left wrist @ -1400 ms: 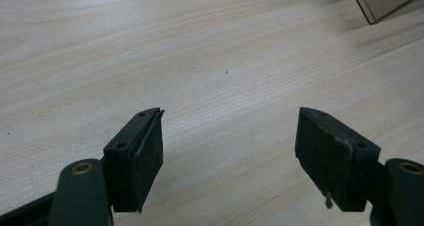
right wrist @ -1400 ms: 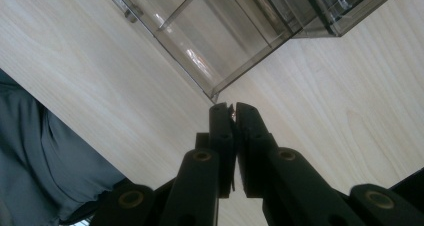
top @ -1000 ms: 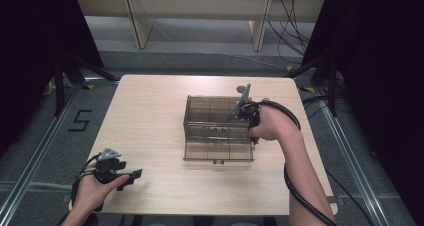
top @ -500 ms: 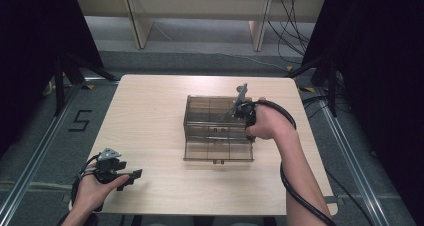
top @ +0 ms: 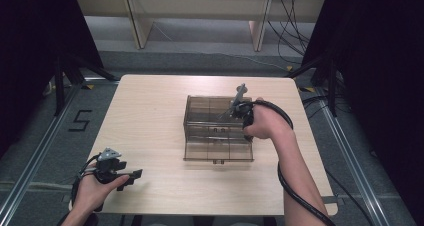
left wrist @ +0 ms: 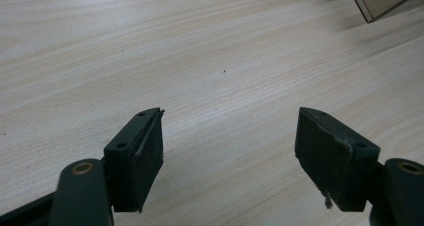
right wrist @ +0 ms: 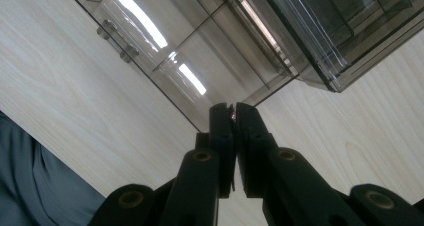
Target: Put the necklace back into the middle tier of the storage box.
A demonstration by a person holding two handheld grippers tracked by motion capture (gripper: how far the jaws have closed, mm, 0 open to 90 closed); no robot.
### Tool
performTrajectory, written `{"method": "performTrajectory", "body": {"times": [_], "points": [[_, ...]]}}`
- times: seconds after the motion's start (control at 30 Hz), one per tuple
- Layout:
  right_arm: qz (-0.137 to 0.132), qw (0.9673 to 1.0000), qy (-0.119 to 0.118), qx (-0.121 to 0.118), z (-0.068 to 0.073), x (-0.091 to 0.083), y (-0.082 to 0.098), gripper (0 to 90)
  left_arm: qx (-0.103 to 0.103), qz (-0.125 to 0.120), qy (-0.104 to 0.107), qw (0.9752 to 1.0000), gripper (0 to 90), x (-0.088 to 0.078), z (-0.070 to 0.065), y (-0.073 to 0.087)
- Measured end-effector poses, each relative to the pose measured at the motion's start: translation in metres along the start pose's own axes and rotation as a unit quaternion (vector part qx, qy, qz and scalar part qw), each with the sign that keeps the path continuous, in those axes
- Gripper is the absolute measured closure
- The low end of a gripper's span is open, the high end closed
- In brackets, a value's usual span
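Note:
A smoked clear plastic drawer box (top: 210, 108) stands in the middle of the table, with its lower drawer (top: 217, 153) pulled out toward me. My right gripper (top: 243, 115) is at the box's right side, jaws shut. In the right gripper view the closed tips (right wrist: 234, 108) rest against the corner edge of the clear drawer (right wrist: 165, 51). I cannot tell whether the thin wall is pinched between them. My left gripper (top: 131, 177) lies low at the table's front left, open. Nothing but bare wood shows between its pads (left wrist: 230, 136).
The light wooden table (top: 150, 111) has its front edge just below my left hand. A black cable (top: 290, 186) runs along my right forearm. Dark curtains flank the table, and shelf legs and floor cables lie beyond its far edge.

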State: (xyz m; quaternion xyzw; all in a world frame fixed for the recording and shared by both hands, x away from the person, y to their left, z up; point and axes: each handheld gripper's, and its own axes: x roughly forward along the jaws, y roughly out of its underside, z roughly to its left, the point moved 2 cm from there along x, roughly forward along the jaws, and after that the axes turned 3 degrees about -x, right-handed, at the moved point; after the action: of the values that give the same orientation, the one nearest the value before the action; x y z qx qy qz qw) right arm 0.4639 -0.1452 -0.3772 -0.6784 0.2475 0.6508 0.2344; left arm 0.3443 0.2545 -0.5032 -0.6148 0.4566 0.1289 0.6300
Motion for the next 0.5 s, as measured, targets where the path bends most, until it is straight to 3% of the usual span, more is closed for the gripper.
{"method": "performTrajectory", "body": {"times": [0.03, 0.1, 0.2, 0.23, 0.37, 0.4, 0.5], "points": [[0.002, 0.9999, -0.003, 0.016, 0.0024, 0.0001, -0.0009, 86.8, -0.001, -0.001, 0.000, 1.0000, 27.2, 0.0001, -0.0001, 0.0000], [0.001, 1.0000, -0.003, 0.002, 0.0010, 0.0011, -0.0018, 86.8, -0.003, -0.001, 0.001, 1.0000, 27.2, 0.0002, -0.0005, 0.0000], [0.000, 0.9999, -0.009, 0.013, 0.0033, 0.0020, -0.0025, 86.8, -0.002, -0.001, 0.000, 1.0000, 27.3, 0.0002, -0.0005, 0.0000], [0.004, 1.0000, -0.005, 0.006, 0.0028, 0.0020, -0.0030, 86.9, -0.002, -0.001, 0.000, 1.0000, 27.3, 0.0002, -0.0005, 0.0001], [0.003, 0.9999, -0.005, 0.015, 0.0045, 0.0020, -0.0051, 86.8, -0.001, 0.000, 0.001, 1.0000, 27.2, -0.0001, -0.0004, 0.0001], [0.000, 1.0000, -0.005, -0.002, 0.0022, 0.0029, -0.0057, 86.8, -0.001, -0.001, 0.000, 1.0000, 27.2, 0.0002, -0.0005, 0.0001], [-0.002, 0.9999, -0.008, 0.007, 0.0043, 0.0035, -0.0070, 86.8, -0.003, -0.001, 0.001, 1.0000, 27.2, 0.0002, -0.0006, 0.0001]]}}
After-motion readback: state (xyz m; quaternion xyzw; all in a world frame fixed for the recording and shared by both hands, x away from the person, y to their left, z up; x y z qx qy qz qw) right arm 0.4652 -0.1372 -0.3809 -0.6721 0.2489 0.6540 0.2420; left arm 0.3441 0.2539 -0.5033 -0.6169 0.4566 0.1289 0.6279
